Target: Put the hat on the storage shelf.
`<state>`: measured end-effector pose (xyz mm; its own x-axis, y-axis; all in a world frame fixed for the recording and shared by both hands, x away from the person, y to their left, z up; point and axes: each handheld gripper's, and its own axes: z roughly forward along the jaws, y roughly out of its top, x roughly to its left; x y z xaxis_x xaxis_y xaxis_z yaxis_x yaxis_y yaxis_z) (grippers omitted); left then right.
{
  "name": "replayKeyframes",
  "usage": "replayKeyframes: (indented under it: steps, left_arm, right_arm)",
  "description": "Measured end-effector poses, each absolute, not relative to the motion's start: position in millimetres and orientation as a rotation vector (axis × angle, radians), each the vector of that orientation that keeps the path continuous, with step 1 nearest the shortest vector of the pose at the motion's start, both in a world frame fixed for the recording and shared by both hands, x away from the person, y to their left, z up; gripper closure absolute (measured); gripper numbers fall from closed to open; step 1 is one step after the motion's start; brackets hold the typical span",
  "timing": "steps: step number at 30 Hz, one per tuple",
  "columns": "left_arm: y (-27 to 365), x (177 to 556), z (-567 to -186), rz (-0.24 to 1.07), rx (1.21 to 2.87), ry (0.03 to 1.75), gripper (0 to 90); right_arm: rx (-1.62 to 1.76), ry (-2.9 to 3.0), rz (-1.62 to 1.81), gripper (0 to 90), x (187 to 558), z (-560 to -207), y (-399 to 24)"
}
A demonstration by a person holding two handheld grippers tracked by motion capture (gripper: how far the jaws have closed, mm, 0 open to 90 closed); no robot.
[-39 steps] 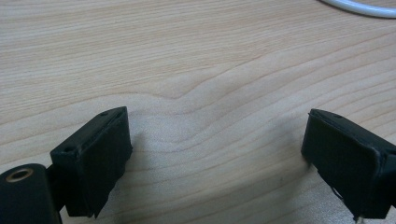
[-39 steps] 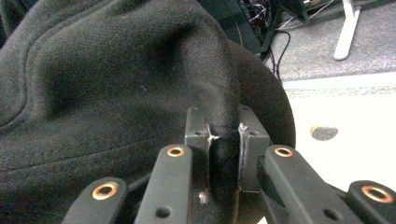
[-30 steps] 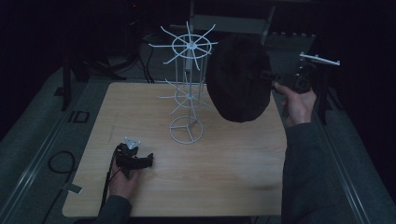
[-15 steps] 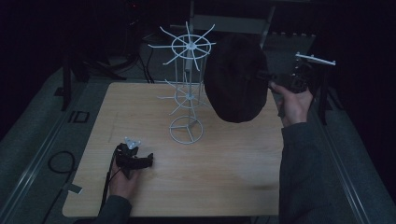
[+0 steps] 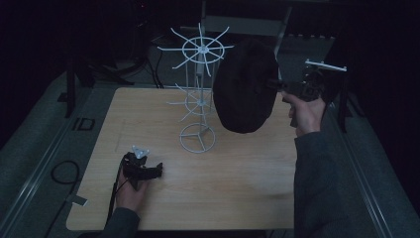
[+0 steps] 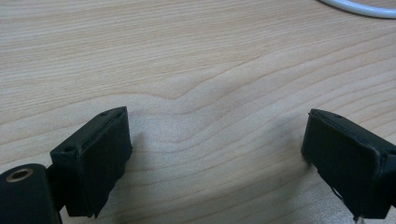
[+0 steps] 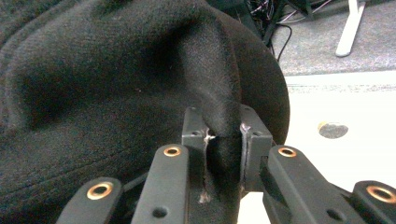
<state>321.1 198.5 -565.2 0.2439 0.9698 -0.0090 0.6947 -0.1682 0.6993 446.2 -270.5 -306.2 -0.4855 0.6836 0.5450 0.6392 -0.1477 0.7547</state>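
A black hat (image 5: 245,91) hangs in the air just right of the white wire rack (image 5: 198,99), close to its upper spokes. My right gripper (image 5: 276,85) holds it from the right. In the right gripper view a fold of the hat (image 7: 116,70) is pinched between the pads of the right gripper (image 7: 223,123). The jaws have just been opening a little, and the fabric is still pressed between them. My left gripper (image 5: 154,170) rests on the wooden table (image 5: 237,188) at the front left. In its own view, the left gripper (image 6: 217,149) stands open over bare wood.
The rack's round base ring (image 5: 197,138) sits mid-table, and its edge (image 6: 359,7) shows ahead of the left jaws. Dark floor, cables and stand legs surround the table. A grey rail runs along each side.
The right hand has carried the hat slightly left, closer to the rack, and the hat has turned a little. The left gripper has not moved.
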Motion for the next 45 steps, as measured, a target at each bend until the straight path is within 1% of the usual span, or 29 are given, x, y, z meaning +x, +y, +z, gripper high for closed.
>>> replayKeyframes:
  steps: [9,29,39,45]
  left_arm:
    - [198,321,-565,0.607,1.936,1.515,8.8]
    - [198,321,-565,0.609,1.936,1.515,8.8]
    - [198,321,-565,0.606,1.935,1.514,8.7]
    - [198,321,-565,0.607,1.933,1.516,8.8]
  right_arm:
    - [1.586,2.041,1.767,75.0,450,-315,-267]
    - [1.558,2.091,1.744,68.8,452,-325,-260]
    - [1.539,2.136,1.711,63.5,451,-328,-261]
    - [1.544,2.153,1.665,62.8,451,-332,-263]
